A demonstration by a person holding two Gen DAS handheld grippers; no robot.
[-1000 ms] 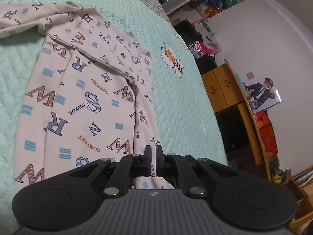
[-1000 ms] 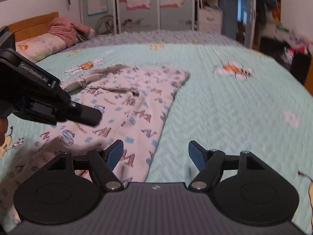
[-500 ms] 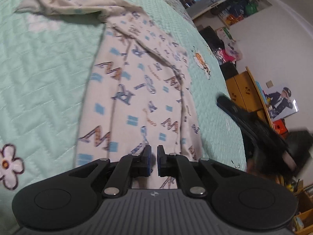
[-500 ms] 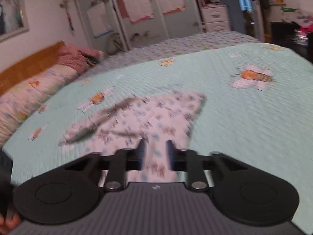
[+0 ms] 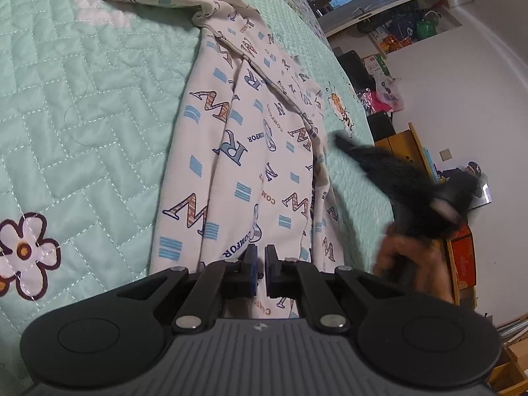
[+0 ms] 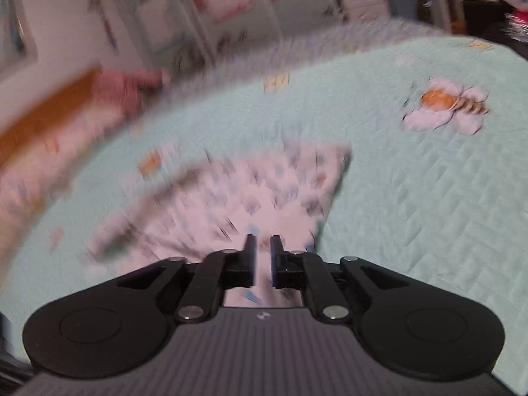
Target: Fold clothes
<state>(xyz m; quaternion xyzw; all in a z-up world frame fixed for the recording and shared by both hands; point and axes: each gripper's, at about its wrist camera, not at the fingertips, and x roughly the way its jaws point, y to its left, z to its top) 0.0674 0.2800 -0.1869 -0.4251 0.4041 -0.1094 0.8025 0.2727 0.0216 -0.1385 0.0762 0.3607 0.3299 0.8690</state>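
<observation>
Left wrist view: the cream cotton garment printed with brown and blue letters (image 5: 250,151) lay lengthwise on the mint-green quilted bedspread (image 5: 82,105), one part trailing far left. The left gripper (image 5: 259,270) stood nearly closed at the near hem, apparently pinching it. The right gripper (image 5: 396,178), blurred, hovered at the garment's right edge.

Right wrist view: heavily blurred. The right gripper (image 6: 263,260) was almost closed over near cloth (image 6: 264,191); whether it held any, I could not tell.

Through heavy blur, the right gripper (image 6: 262,257) is seen nearly closed over the near edge of a patterned white garment (image 6: 237,198) spread on a mint quilted bedspread (image 6: 412,198) bearing a bee motif (image 6: 445,105).
</observation>
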